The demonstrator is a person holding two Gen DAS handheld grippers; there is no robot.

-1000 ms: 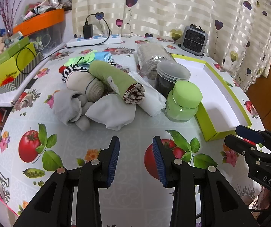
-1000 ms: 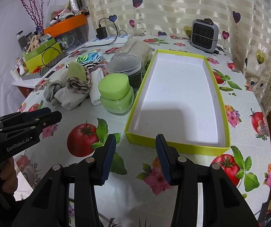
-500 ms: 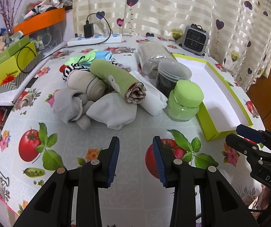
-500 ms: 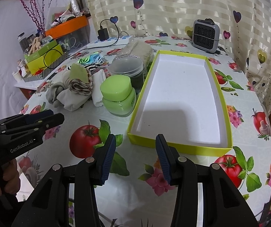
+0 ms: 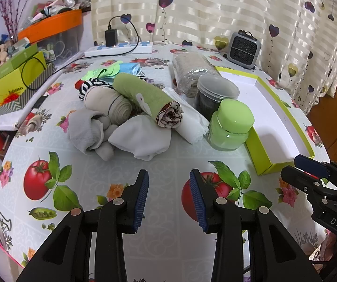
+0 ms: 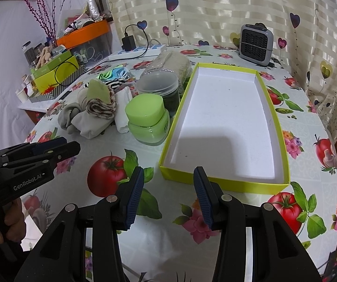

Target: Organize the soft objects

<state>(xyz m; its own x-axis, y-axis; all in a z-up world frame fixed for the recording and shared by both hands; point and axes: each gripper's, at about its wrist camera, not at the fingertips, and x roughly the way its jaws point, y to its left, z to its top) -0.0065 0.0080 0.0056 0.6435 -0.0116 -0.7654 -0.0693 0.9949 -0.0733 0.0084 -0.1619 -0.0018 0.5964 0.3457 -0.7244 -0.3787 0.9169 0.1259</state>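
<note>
While hovering over the near table edge, left gripper [image 5: 168,197] showing jaws spread, nothing between them. Sitting mid-table toward the far left: pile of soft rolls — green rolled cloth [image 5: 147,98], beige roll [image 5: 112,105], white folded cloth [image 5: 142,138], grey sock [image 5: 83,127]. Touching the pile's right side: green jar [image 5: 229,127] and a dark lidded jar [image 5: 215,94]. Risking a knocked jar when reaching in from the right.

Over in the right wrist view, right gripper [image 6: 168,197] also hanging with jaws spread and empty, just short of the yellow box [image 6: 215,181] near rim. Box lying empty along the right table edge. Risking snagging neighbours when lifting one roll from the stack; loose cloth possibly unrolling mid-carry.
</note>
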